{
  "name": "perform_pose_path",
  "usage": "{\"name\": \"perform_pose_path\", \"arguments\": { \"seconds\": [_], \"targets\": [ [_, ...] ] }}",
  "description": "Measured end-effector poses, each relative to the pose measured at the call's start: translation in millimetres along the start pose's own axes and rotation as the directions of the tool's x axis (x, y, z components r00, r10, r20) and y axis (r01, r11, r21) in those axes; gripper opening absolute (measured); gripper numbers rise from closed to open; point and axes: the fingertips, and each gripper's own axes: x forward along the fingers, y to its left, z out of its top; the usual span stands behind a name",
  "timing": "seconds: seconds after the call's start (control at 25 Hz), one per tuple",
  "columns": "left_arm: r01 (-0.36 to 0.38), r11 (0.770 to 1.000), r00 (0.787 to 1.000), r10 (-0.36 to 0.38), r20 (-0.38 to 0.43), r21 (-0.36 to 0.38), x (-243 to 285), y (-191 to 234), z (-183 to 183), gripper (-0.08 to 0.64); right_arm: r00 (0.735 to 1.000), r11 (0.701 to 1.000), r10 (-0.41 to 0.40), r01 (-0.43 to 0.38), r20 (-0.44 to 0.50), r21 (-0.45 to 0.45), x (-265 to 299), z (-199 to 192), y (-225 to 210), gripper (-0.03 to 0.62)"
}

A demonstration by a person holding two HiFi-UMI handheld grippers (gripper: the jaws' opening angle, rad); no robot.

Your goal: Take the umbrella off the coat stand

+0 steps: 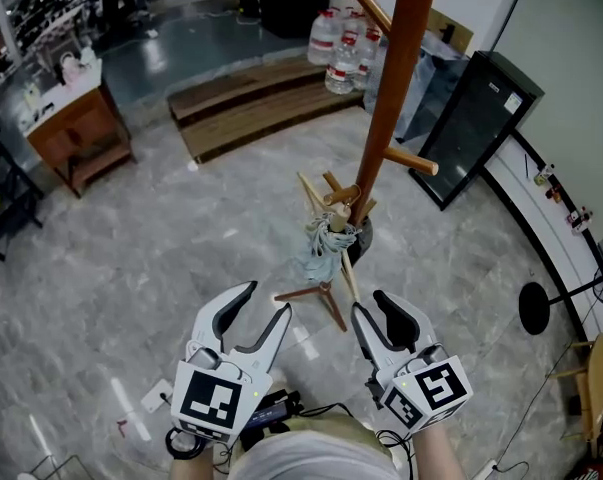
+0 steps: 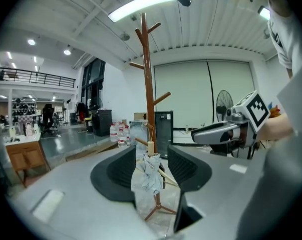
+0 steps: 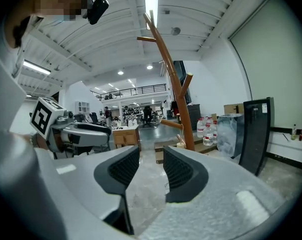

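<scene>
A tall brown wooden coat stand [image 1: 389, 108] rises from the marble floor ahead of me. On one of its low pegs hangs a folded grey-blue umbrella [image 1: 325, 246] with a pale wooden handle. Both grippers are held short of it, apart from the stand. My left gripper [image 1: 267, 300] is open with nothing between its fingers. In the left gripper view the umbrella [image 2: 147, 176] shows through the gap of the left gripper [image 2: 149, 165], still some way off. My right gripper [image 1: 371, 303] is open and empty. In the right gripper view the right gripper [image 3: 151, 168] has the coat stand [image 3: 179, 101] ahead to its right.
A black cabinet [image 1: 477, 126] and several water bottles [image 1: 345, 50] stand behind the coat stand. A low wooden platform [image 1: 251, 103] lies at the back and a wooden desk [image 1: 77, 134] at the left. A floor fan [image 1: 534, 308] and cables are on the right.
</scene>
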Motion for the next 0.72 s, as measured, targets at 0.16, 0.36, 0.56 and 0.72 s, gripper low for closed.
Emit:
{"name": "perform_pose_path", "arguments": {
  "seconds": [0.16,0.36,0.56,0.72],
  "targets": [
    [0.038,0.999,0.999,-0.038,0.006,0.001,6,13,-1,0.2,1.0,1.0,-0.012,0.012,-0.014,-0.005,18,0,5,0.146],
    [0.068,0.998,0.998,-0.068,0.003,0.014,11,28,-6,0.206,0.999,0.999,-0.031,0.031,-0.019,-0.007,40,-1,9,0.144],
    [0.09,0.996,0.996,-0.09,-0.003,0.026,17,37,-9,0.207,0.998,0.998,-0.067,0.067,-0.019,-0.009,53,-1,3,0.146],
    [0.097,0.995,0.995,-0.097,-0.004,0.022,22,44,-13,0.207,0.995,0.995,-0.094,0.093,-0.03,-0.017,62,-3,-6,0.144]
  ]
}}
